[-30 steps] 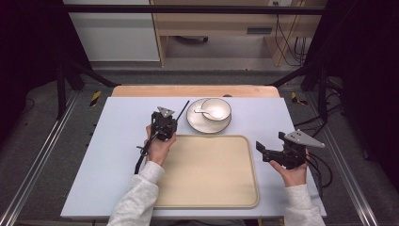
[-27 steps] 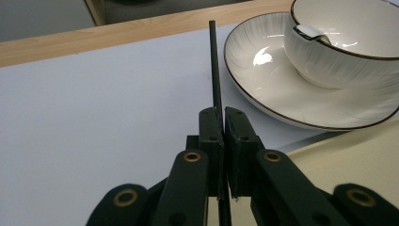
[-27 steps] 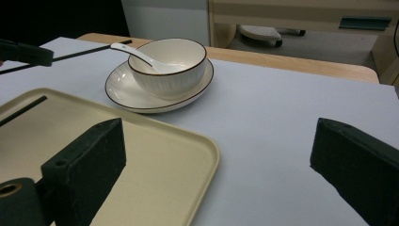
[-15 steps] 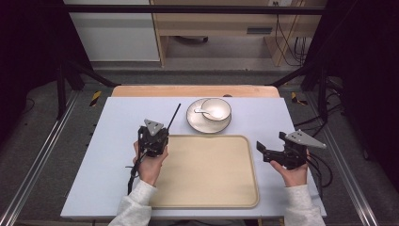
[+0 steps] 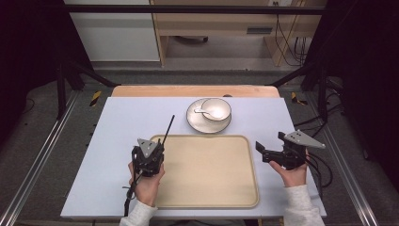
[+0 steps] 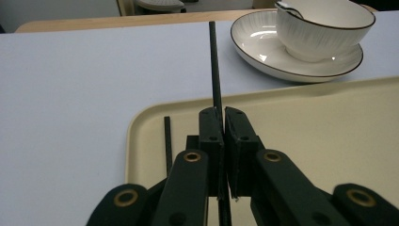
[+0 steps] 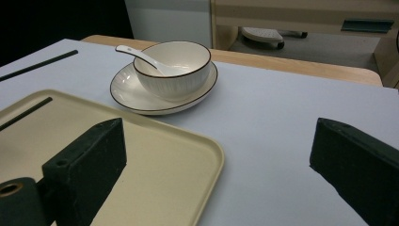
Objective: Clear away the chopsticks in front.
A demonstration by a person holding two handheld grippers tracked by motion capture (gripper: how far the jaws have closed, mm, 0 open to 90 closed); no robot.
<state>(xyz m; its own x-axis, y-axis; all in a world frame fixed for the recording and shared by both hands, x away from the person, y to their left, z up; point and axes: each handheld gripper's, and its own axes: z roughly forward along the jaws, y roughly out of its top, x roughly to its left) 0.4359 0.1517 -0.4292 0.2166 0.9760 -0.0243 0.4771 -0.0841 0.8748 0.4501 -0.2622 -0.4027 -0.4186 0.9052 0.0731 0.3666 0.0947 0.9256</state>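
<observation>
Left claw [image 5: 151,149] retreated: two chopsticks [image 6: 214,70], one tray [image 5: 207,197].

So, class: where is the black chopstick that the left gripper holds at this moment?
In the high view the chopstick sits left of centre, clamped in the left gripper, crossing the tray rim's far-left corner and pointing out over the table left of the plate.

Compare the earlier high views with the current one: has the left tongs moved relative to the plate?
Yes. The left tongs, shut on a black chopstick, have pulled away from the plate, toward the person and leftward, and are now over the tray's left edge.
</observation>
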